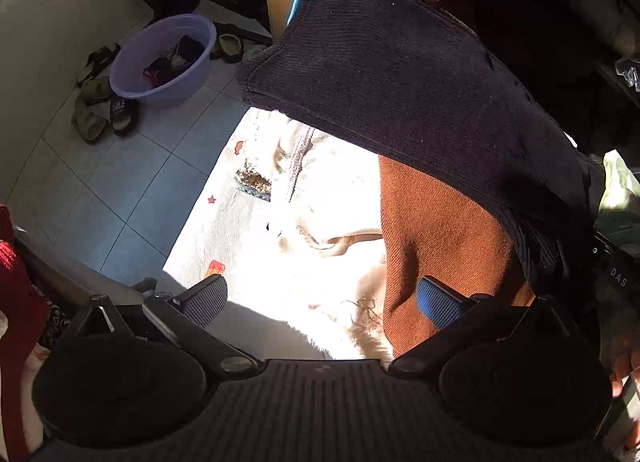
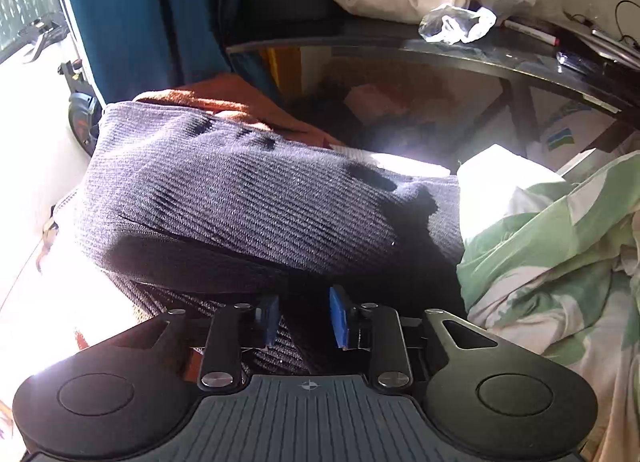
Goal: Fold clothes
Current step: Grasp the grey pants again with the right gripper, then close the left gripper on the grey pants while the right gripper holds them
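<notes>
Across the sunlit white bedsheet point(image 1: 248, 222), the dark ribbed knit garment point(image 2: 248, 198) lies over a rust-brown cloth point(image 1: 440, 230). The right gripper point(image 2: 304, 320) has pinched its near hem; the left gripper point(image 1: 320, 298) hangs open. I'd worry that narrow bite slips, or drags the brown layer along.

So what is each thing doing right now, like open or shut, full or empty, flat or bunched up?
Left gripper: jaws wide open, holding nothing.
Right gripper: jaws nearly shut, dark knit cloth between them.
Dark sweater: spread over the brown cloth, near edge doubled.
Brown cloth: lying under the sweater.
Purple basin: holds clothes.
Green sheet: bunched up.
</notes>
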{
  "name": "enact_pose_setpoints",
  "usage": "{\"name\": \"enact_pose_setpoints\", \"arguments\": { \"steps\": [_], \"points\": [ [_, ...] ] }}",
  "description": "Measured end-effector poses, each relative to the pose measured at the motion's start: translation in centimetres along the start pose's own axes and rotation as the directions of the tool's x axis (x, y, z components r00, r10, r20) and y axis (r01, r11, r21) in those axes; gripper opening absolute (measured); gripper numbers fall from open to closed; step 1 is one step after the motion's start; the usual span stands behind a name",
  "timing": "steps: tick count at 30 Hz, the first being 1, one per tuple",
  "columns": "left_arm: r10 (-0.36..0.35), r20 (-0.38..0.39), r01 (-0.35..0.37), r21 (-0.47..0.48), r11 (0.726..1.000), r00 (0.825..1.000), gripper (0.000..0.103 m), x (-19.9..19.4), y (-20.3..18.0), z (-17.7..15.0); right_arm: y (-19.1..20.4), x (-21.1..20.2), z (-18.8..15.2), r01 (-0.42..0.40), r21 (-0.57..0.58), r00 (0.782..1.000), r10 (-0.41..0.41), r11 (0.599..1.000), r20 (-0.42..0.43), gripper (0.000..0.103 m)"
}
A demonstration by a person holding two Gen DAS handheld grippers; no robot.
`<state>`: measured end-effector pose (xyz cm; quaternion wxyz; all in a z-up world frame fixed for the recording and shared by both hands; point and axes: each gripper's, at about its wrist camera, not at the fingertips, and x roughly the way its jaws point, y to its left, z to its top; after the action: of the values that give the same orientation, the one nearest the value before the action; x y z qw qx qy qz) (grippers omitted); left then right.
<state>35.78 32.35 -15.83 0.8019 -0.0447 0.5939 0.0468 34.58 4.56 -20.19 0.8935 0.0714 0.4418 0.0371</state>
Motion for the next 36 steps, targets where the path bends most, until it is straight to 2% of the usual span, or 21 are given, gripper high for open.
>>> {"name": "enact_pose_setpoints", "arguments": {
  "steps": [3, 6, 8, 11, 13, 15, 16, 19, 21, 22, 24, 26, 28, 31, 36],
  "points": [
    [-0.003, 0.02, 0.002, 0.042, 0.999, 1.0, 0.103, 0.4, -0.9, 1.0, -0.2, 0.4, 0.6, 0.014, 0.023, 1.0, -0.014, 1.0, -0.009, 0.018],
    [-0.008, 0.009, 0.008, 0.033, 0.999, 1.0, 0.103, 0.9, -0.9, 1.7, 0.7, 1.5, 0.1, 0.042, -0.05, 0.999, -0.044, 0.998, -0.026, 0.02],
    [-0.006, 0.006, 0.006, 0.035, 0.999, 1.0, 0.103, 1.1, -0.9, 1.9, 1.4, 2.6, -0.6, 0.062, -0.095, 0.997, -0.067, 0.994, -0.049, 0.032],
    [0.013, 0.002, -0.013, 0.057, 0.998, 1.0, 0.103, 1.3, -0.9, 1.9, 2.2, 4.4, -1.8, 0.1, -0.163, 0.99, -0.114, 0.982, -0.078, 0.043],
    [0.031, -0.002, -0.031, 0.069, 0.997, 1.0, 0.103, 1.5, -0.8, 1.8, 1.9, 4.8, -2.1, 0.123, -0.156, 0.99, -0.133, 0.98, -0.052, 0.049],
    [0.034, 0.006, -0.034, 0.08, 0.996, 0.999, 0.103, 1.5, -0.8, 1.8, 0.6, 4.3, -1.0, 0.078, -0.03, 0.996, -0.079, 0.997, -0.033, 0.026],
    [0.032, 0.015, -0.033, 0.087, 0.996, 0.999, 0.103, 1.5, -0.9, 1.9, -0.1, 3.8, -0.2, 0.041, 0.045, 0.999, -0.04, 0.998, -0.015, 0.018],
    [0.023, 0.044, -0.028, 0.122, 0.992, 0.999, 0.103, 1.5, -1.6, 2.1, -1.8, 0.8, 2.3, -0.03, 0.185, 0.995, 0.013, 0.982, 0.095, 0.013],
    [0.013, 0.078, -0.027, 0.18, 0.983, 0.997, 0.103, 1.6, -2.9, 2.3, -2.7, -0.8, 3.4, -0.031, 0.22, 0.991, 0.001, 0.975, 0.134, 0.012],
    [0.005, 0.119, -0.032, 0.222, 0.974, 0.993, 0.103, 1.7, -3.8, 2.3, -3.3, -1.2, 3.6, -0.03, 0.231, 0.99, -0.003, 0.973, 0.139, 0.012],
    [-0.005, 0.229, -0.068, 0.31, 0.948, 0.973, 0.103, 1.8, -5.6, 2.2, -4.2, -1.9, 3.8, -0.03, 0.244, 0.99, -0.005, 0.969, 0.144, 0.012],
    [0.004, 0.346, -0.145, 0.384, 0.912, 0.938, 0.103, 2.1, -7.4, 2.0, -4.5, -2.7, 3.7, -0.03, 0.236, 0.989, -0.005, 0.971, 0.146, 0.011],
    [0.009, 0.413, -0.208, 0.439, 0.874, 0.911, 0.103, 2.8, -9.1, 2.0, -4.5, -3.4, 3.3, -0.033, 0.222, 0.989, -0.001, 0.975, 0.151, 0.011],
    [-0.051, 0.445, -0.227, 0.548, 0.805, 0.894, 0.103, 3.5, -11.4, 1.7, -4.4, -4.3, 2.9, -0.043, 0.216, 0.987, 0.008, 0.976, 0.16, 0.01],
    [-0.13, 0.47, -0.278, 0.698, 0.66, 0.873, 0.103, 5.0, -14.9, 0.0, -5.3, -5.5, 2.5, -0.066, 0.28, 0.983, 0.014, 0.958, 0.182, 0.01]
  ]
}}
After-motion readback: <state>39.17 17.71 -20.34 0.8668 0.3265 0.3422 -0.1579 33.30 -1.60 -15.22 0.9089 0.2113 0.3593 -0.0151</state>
